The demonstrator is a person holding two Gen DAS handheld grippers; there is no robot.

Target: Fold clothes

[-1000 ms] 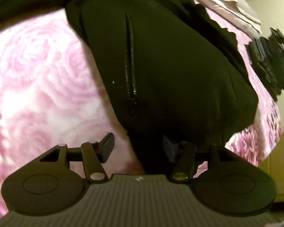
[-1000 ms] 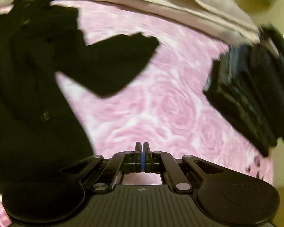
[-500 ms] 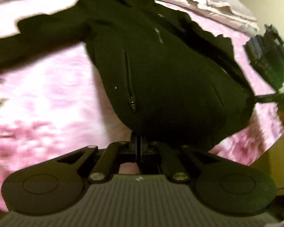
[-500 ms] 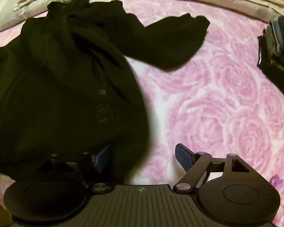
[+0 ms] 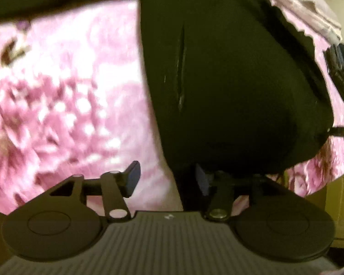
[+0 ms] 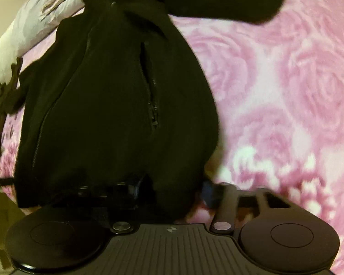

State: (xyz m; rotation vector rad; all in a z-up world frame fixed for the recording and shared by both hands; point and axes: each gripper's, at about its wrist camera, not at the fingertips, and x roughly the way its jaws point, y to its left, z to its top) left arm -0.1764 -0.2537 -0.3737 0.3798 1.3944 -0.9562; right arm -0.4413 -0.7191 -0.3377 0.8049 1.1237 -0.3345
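Observation:
A black zip-up jacket (image 5: 229,80) lies spread on a pink rose-patterned bedspread (image 5: 57,91), front up, with a pocket zip showing. My left gripper (image 5: 167,178) is open at the jacket's lower left hem; the hem's corner hangs between the fingers and covers part of the right finger. In the right wrist view the same jacket (image 6: 103,103) fills the left half, one sleeve stretched across the top. My right gripper (image 6: 173,190) is open at the lower right hem, with cloth lying between its fingers and hiding the left one.
A dark pile of folded clothes (image 5: 341,68) sits at the bed's right side. Pale crumpled bedding (image 5: 309,0) lies along the far edge, and it shows again (image 6: 34,23) at upper left. The bedspread (image 6: 286,91) is bare right of the jacket. The bed's near edge is close.
The left gripper, shut half a second ago, has opened and sits lower at the hem. The right gripper, shut a second ago, is open and has moved in onto the hem's right corner.

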